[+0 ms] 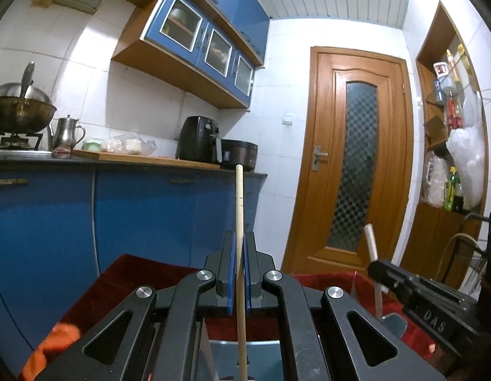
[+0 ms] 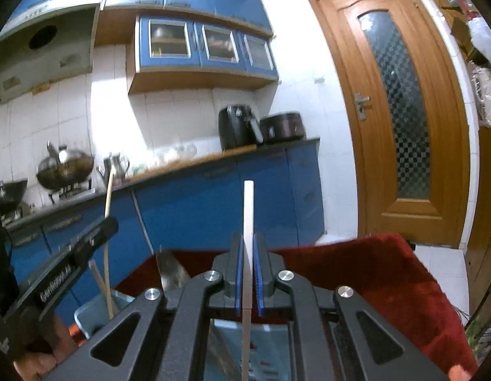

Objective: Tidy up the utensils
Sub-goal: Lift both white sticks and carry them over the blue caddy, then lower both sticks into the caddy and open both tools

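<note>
Left claw clamps wooden chopstick; right claw clamps white chopstick.

each handheld black two-finger left gripper and matching black right gripper is built from angular linkage arms with triangular cut-outs, joined by round silver screws. blue pads are fitted along the inner finger faces. white lettering is printed on both bodies.

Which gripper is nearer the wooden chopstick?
Left. The left gripper is shut on the wooden chopstick, which stands up between its pads. The right gripper is off to the side, clamped on a white chopstick.
</note>
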`<state>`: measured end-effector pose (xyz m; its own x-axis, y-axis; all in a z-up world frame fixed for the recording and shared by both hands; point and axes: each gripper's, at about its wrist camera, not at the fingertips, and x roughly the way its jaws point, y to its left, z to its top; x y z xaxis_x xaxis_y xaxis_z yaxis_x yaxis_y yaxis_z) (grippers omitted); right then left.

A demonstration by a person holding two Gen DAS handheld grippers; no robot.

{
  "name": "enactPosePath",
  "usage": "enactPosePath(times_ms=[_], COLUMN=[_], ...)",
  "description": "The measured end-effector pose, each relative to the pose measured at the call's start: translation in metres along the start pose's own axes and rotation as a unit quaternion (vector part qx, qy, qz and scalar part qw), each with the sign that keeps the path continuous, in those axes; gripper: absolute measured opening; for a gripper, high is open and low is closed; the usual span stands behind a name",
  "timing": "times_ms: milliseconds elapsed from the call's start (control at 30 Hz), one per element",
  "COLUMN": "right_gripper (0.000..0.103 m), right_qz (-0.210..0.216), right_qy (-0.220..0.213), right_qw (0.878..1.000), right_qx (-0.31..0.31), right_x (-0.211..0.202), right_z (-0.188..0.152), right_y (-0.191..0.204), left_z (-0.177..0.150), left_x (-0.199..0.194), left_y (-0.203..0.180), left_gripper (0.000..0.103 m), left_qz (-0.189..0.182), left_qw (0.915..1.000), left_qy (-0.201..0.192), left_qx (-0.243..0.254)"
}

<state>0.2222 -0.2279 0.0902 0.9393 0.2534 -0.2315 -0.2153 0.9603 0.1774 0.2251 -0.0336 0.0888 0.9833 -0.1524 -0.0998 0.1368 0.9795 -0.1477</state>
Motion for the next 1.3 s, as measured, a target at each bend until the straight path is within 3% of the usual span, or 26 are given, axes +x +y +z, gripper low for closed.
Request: enactPosePath(times_ms=[467, 567, 1300], right_gripper=[0.009, 0.009, 0.018], right_qz=[0.014, 0.017, 0.018], right_qy=[0.035, 0.044, 0.051], right_qw=[0.999, 0.999, 0.998], right_qx=[-0.008, 0.000, 0.025], right_x=[-0.017, -0.023, -0.069], right_z=[-0.016, -0.017, -0.007], right_y=[0.006, 0.004, 0.012], left_z=[-0.009, -0.009, 0.010], left_x=[-0.017, -0.021, -0.059], left_y=[0.001, 0.003, 0.014], left_gripper=[0.005, 0.012, 0.015], left_qz=[-0.014, -0.018, -0.043], left_qw=[0.9995, 0.9994, 0.9950], left_qy=[0.026, 0.029, 0.089], left_qx=[0.010, 0.003, -0.016])
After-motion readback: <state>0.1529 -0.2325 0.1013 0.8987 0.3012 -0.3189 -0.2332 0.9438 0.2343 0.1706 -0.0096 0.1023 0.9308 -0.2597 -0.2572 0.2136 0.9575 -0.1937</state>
